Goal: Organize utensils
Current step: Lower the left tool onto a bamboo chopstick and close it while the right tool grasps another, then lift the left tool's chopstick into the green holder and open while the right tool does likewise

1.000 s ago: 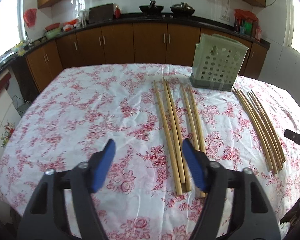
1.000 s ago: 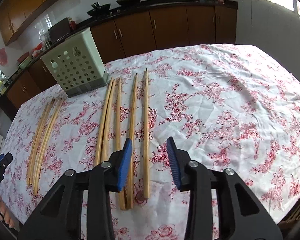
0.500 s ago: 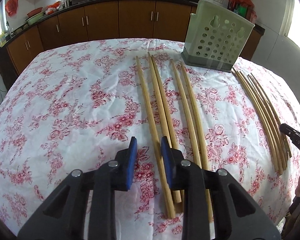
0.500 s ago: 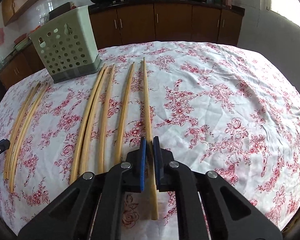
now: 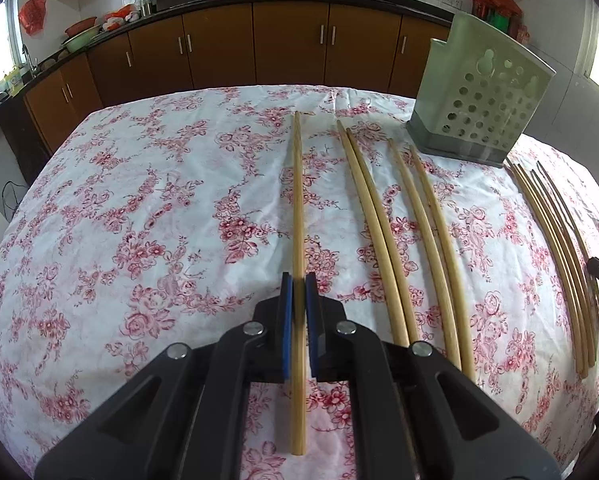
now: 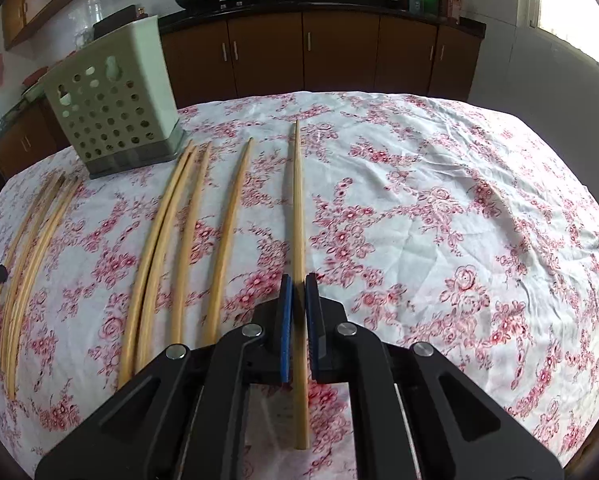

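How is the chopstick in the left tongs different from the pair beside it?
The chopstick in the left tongs is clamped; the pair beside it lies free. The chopstick is alone; the pair touch side by side. All are pale wood, pointing away.

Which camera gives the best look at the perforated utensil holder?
The right wrist view. There the utensil holder stands whole on the tablecloth, showing its perforated face, a plain side wall and grey base. In the left wrist view the utensil holder is also complete, but sits nearer the distorted right edge.
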The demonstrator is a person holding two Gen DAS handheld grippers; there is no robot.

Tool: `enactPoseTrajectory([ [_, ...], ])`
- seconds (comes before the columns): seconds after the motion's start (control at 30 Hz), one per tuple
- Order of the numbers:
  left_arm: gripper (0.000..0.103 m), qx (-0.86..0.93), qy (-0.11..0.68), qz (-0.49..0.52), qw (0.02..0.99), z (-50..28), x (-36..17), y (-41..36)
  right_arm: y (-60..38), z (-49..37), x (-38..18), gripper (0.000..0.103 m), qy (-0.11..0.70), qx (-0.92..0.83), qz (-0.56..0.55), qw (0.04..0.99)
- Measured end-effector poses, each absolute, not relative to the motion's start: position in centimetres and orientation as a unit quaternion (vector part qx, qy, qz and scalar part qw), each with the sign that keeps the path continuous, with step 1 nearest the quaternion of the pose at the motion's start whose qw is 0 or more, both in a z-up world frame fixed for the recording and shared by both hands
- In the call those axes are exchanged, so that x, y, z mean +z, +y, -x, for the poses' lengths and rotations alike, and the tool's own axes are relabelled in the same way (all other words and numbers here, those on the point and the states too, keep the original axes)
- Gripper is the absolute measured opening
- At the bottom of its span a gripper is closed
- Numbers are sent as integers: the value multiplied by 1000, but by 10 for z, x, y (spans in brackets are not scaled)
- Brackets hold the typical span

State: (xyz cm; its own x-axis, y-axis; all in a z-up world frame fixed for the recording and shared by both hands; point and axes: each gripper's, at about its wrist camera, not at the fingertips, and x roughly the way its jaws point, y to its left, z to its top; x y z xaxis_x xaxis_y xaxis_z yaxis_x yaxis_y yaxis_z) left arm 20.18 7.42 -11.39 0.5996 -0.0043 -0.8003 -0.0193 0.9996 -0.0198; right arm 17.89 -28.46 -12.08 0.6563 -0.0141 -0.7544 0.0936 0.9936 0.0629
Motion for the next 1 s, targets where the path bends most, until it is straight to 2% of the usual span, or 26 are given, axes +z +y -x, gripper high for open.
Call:
enactPoseTrajectory([
  [0.6, 8, -5, 434, 1, 901, -182, -110, 73, -291, -154, -110, 8, 400, -18, -67, 914],
  [1.0, 8, 6, 275, 28, 961, -160, 11, 91, -307, -131, -7, 8, 250, -25, -65, 966],
])
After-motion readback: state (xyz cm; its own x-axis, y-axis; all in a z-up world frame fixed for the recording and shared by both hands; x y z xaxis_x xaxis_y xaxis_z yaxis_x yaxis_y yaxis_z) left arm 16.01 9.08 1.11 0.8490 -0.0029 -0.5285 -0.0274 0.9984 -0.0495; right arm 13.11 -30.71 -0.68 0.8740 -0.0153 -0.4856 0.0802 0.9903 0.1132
